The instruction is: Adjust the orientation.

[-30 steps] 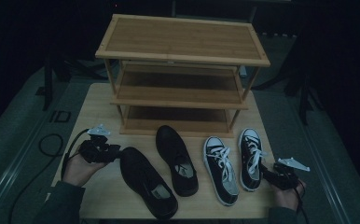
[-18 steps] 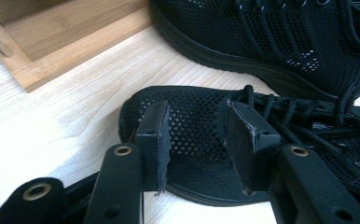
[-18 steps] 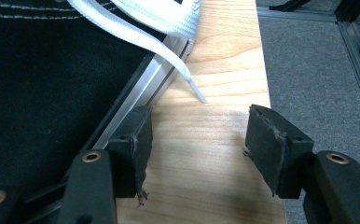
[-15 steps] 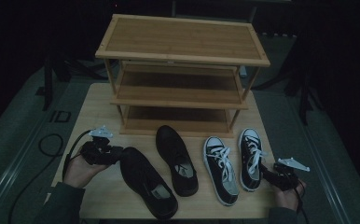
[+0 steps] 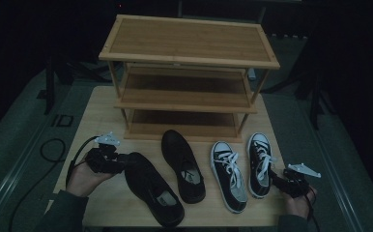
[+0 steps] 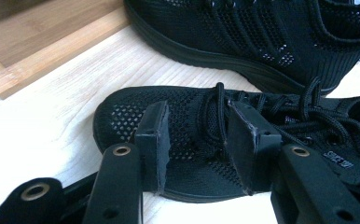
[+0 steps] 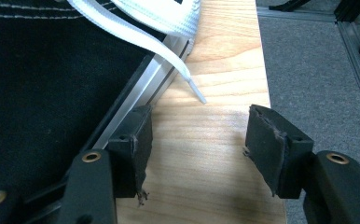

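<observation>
Two black mesh shoes lie on the wooden table (image 5: 95, 121): one at the front left (image 5: 153, 191), one nearer the middle (image 5: 182, 164). My left gripper (image 5: 125, 162) sits at the toe of the front-left shoe. In the left gripper view its jaws (image 6: 197, 126) stand open over that toe (image 6: 122, 116), with mesh and laces in the gap and the pads apart from it. Two black canvas sneakers with white laces (image 5: 229, 176) (image 5: 261, 162) lie to the right. Beside the right sneaker's heel, my right gripper (image 5: 275, 178) is open (image 7: 201, 135), bare wood between its jaws, one jaw beside the sole (image 7: 38, 70).
A three-tier bamboo shoe rack (image 5: 187, 46) stands at the back of the table; its base (image 6: 43, 42) lies just beyond the black shoes. A loose white lace end (image 7: 190, 84) lies on the wood. The table's right edge (image 7: 262, 93) is close to my right gripper, with grey carpet below.
My left gripper has edged slightly right, toward the toe of the front-left black shoe. The right gripper and all the shoes have stayed where they were.
</observation>
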Available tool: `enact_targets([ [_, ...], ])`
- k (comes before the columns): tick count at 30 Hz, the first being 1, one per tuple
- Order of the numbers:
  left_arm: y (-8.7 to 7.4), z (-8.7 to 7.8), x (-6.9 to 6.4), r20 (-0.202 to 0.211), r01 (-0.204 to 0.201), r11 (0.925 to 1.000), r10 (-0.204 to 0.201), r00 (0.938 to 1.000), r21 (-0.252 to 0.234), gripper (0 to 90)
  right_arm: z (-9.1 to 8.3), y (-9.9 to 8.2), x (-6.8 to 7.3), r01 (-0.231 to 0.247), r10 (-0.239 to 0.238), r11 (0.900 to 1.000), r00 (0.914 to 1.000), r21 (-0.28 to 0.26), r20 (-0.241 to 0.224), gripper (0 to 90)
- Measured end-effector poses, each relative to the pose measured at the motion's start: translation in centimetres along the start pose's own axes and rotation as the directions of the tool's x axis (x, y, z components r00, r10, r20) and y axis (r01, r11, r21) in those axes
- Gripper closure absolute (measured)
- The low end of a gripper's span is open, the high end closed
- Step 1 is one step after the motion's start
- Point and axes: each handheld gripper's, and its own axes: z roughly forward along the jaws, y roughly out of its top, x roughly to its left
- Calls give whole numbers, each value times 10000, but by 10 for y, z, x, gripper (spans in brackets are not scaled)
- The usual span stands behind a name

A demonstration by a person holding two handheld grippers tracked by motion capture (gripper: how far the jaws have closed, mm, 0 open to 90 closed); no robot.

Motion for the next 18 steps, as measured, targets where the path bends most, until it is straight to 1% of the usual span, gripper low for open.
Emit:
enact_targets([
  [1, 0, 1, -1, 34, 24, 10000, -24, 10000, 2, 593, 0, 0, 0, -1, 1, 10000, 10000, -1, 0, 406],
  [5, 0, 4, -4, 126, -114, 9998, 112, 9999, 155, 595, 0, 0, 0, 0, 0, 10000, 10000, 0, -1, 406],
  [8, 0, 5, -5, 177, -118, 9998, 115, 9998, 169, 597, 0, 0, 0, -3, 3, 10000, 10000, -1, -1, 406],
  [12, -1, 6, -9, 236, -229, 9993, 222, 9995, 299, 602, 0, 0, 0, -1, 1, 10000, 10000, -1, -1, 406],
  [13, -2, 7, -10, 258, -196, 9993, 188, 9995, 304, 603, 0, 0, 0, 0, 0, 10000, 10000, 0, 1, 406],
  [18, -6, 12, -12, 364, -240, 9982, 220, 9991, 541, 636, 0, 0, 0, -1, 1, 10000, 10000, 0, 0, 406],
])
